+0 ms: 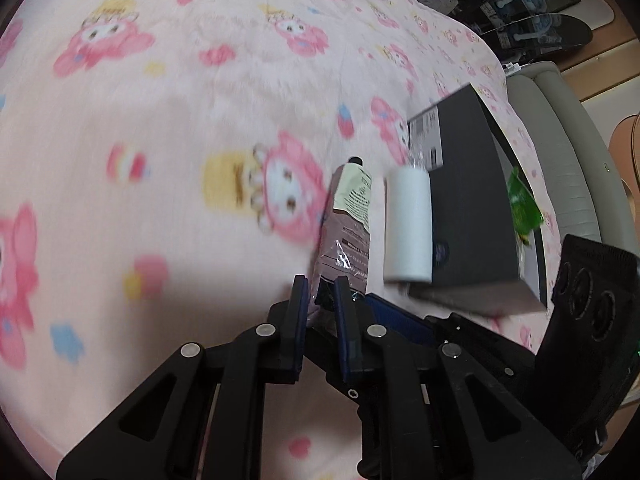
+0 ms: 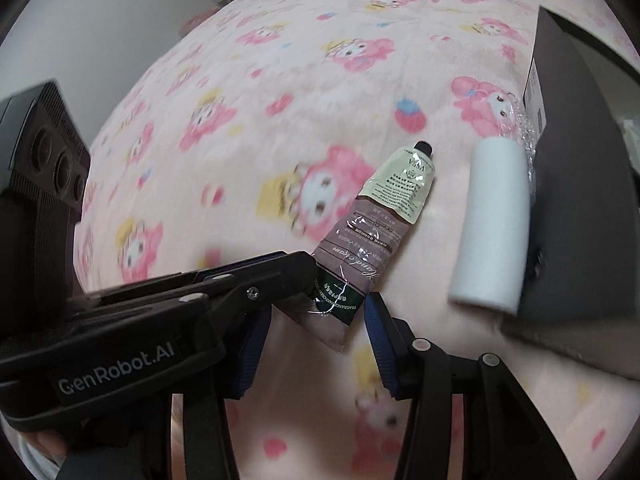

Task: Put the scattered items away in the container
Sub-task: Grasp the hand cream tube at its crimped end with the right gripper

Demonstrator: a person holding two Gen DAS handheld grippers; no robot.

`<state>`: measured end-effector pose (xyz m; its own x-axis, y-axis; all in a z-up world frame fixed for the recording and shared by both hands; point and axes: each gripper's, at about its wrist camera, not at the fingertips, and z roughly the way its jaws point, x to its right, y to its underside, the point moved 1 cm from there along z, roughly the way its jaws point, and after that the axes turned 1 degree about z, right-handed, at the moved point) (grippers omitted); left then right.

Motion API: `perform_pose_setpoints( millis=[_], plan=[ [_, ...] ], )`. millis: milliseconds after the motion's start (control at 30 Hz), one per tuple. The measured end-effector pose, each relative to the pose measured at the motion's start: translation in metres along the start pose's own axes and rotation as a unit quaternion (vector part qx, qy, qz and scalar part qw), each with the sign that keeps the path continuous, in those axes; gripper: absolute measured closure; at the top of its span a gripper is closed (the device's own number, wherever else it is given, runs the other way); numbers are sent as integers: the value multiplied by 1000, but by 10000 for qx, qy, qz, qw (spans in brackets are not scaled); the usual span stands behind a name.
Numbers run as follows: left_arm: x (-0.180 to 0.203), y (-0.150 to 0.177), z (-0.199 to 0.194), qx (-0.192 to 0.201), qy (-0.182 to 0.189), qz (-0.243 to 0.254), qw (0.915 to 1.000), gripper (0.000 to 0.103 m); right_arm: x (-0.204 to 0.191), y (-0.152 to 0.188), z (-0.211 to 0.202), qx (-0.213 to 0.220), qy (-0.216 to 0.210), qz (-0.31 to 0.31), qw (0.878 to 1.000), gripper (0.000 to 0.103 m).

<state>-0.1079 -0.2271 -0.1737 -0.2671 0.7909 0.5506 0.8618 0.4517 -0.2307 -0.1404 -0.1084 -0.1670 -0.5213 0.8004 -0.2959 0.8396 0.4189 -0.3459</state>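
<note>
gripping the crimped tail of a hand cream tube, the left gripper reaches in from the bottom of the left wrist frame, its two blue-padded fingers pressed close on the foil end. the tube points away toward the upper middle, black cap farthest from the fingers, over a pink cartoon-print blanket that fills most of the view.

just right of the tube, a white cylinder lies against the side of a dark grey box, the container, which sits at the right of the frame. a green packet shows at the box's far side.

in the right wrist view, the right gripper sits low at centre with its fingers spread wide, one on either side of the tube's flat end and holding nothing. the left tool's black body crosses in from the left edge of that frame, clamped on the tube's lower edge. the white cylinder and the box stand at the right of the frame. motion blur softens the blanket print in both views.
</note>
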Motion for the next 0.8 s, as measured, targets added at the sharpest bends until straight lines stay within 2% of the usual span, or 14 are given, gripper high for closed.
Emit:
perform_pose_setpoints(
  millis=[300, 467, 600, 800],
  plan=[
    [5, 38, -12, -130, 3, -1, 9999, 91, -5, 31, -10, -193, -30, -148, 9997, 59],
    [-4, 33, -4, -216, -35, -153, 9996, 90, -1, 42, -16, -195, 24, -156, 9997, 59],
    [-7, 25, 7, -348, 54, -180, 9992, 78, 7, 40, -22, -91, 119, -44, 9999, 59],
    [4, 26, 29, -616, -8, -117, 9980, 77, 18, 42, -27, -62, 214, 112, 9997, 59]
  ],
)
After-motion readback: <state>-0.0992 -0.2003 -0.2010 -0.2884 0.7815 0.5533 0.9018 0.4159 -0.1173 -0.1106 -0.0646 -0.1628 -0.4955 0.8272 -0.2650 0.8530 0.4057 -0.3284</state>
